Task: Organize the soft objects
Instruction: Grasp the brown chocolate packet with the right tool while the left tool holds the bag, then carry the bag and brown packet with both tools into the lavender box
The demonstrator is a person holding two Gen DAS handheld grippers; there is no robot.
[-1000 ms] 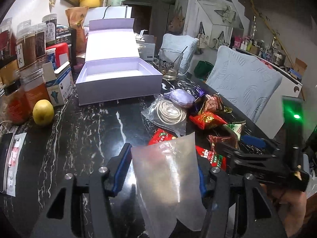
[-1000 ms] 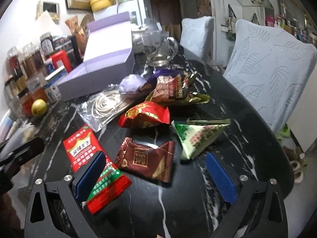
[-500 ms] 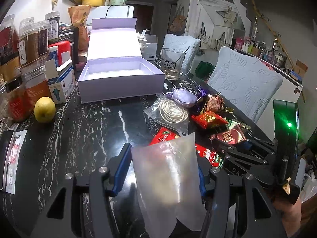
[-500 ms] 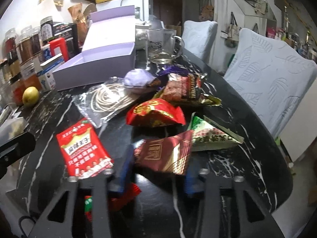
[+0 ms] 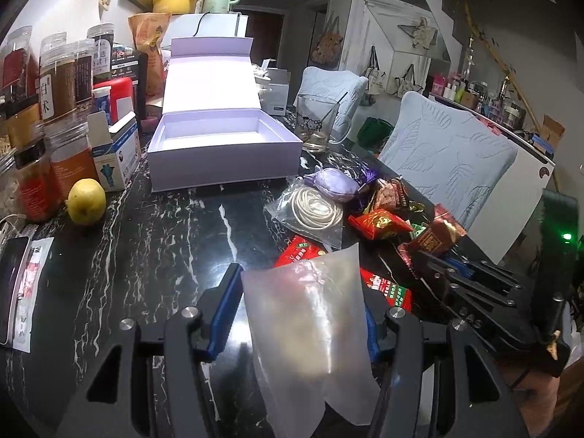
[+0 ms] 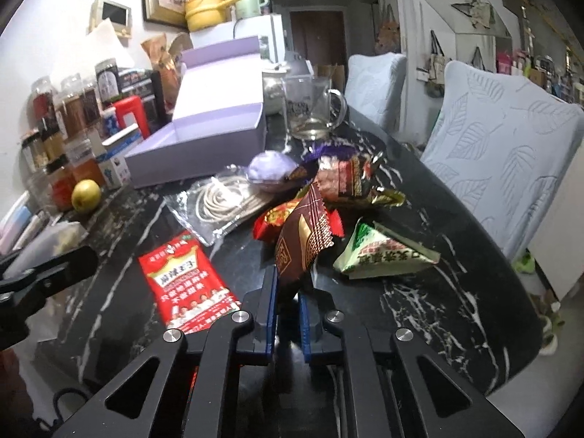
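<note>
My right gripper (image 6: pixel 287 284) is shut on a brown snack packet (image 6: pixel 303 241), which stands tilted above the black marble table (image 6: pixel 438 310); the left wrist view shows that packet (image 5: pixel 436 235) lifted at the right. My left gripper (image 5: pixel 297 292) is shut on a frosted clear plastic bag (image 5: pixel 310 325). On the table lie a red packet (image 6: pixel 186 281), a green triangular packet (image 6: pixel 383 252), a red candy packet (image 5: pixel 379 222), a purple pouch (image 5: pixel 335 184) and a bagged coil of white cord (image 5: pixel 315 210).
An open lilac box (image 5: pixel 219 146) stands at the back with its lid up. Jars (image 5: pixel 62 84), a small carton (image 5: pixel 116 153) and a yellow apple (image 5: pixel 87 200) line the left side. A glass mug (image 6: pixel 314 113) stands behind the snacks. Padded chairs (image 6: pixel 503 160) stand at the right.
The right gripper's jaws closed from wide open onto the brown packet and lifted it off the table, tipping it upright. The left gripper kept still with its plastic bag.
</note>
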